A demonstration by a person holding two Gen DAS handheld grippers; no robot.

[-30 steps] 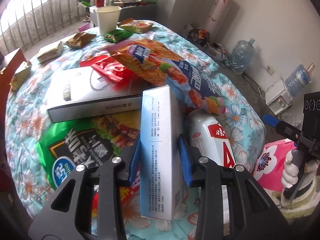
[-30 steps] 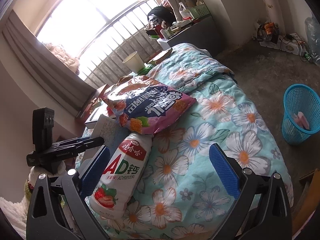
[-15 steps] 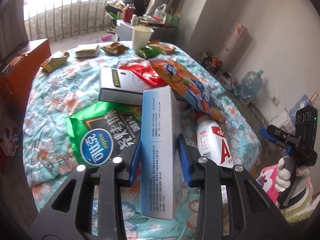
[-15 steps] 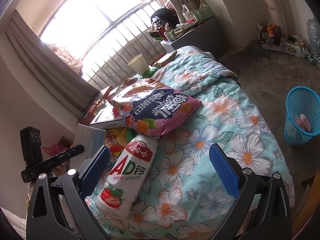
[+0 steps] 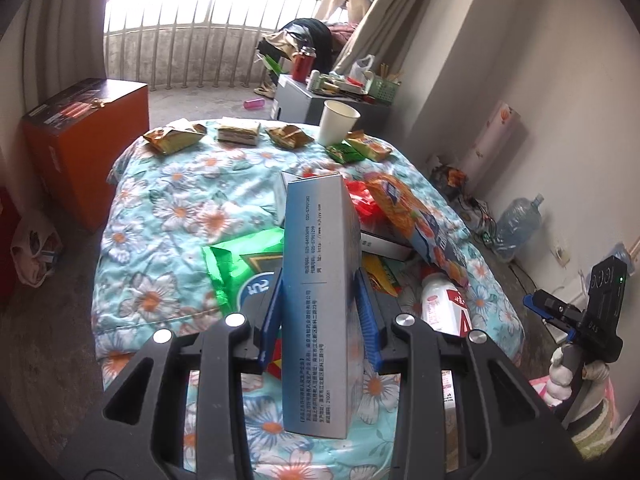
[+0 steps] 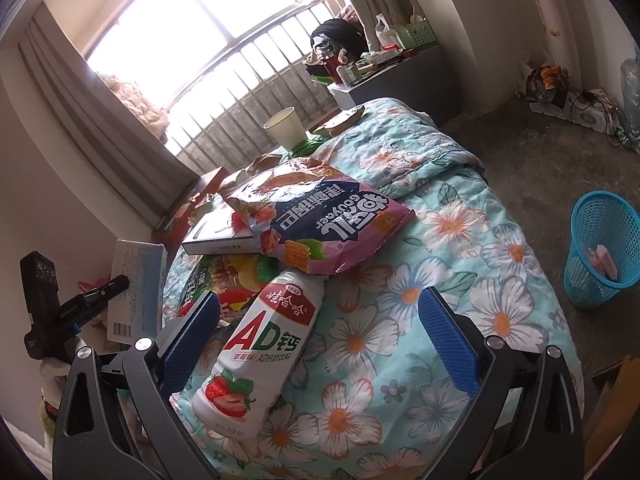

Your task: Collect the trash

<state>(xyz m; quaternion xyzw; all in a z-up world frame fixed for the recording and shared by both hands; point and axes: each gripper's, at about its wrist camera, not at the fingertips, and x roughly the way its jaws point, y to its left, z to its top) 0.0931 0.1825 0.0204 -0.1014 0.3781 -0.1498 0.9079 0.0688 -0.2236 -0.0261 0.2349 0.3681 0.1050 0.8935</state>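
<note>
Gripping a pale blue box [image 5: 320, 300], the left claw [image 5: 318, 316] hides the wrappers behind it. The right claw [image 6: 320, 332] hangs released over a milk bottle [image 6: 260, 348] on the floral bed [image 6: 460, 240].

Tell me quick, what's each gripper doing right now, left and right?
Left gripper: shut on the tall light-blue cardboard box.
Right gripper: open, holding nothing; the white plastic drink bottle lies on the bed between its jaws.

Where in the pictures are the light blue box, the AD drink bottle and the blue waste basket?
light blue box [image 5: 320, 300], left wrist view, printed side panel.
AD drink bottle [image 6: 260, 344], right wrist view, label.
blue waste basket [image 6: 588, 272], right wrist view, mesh wall.
</note>
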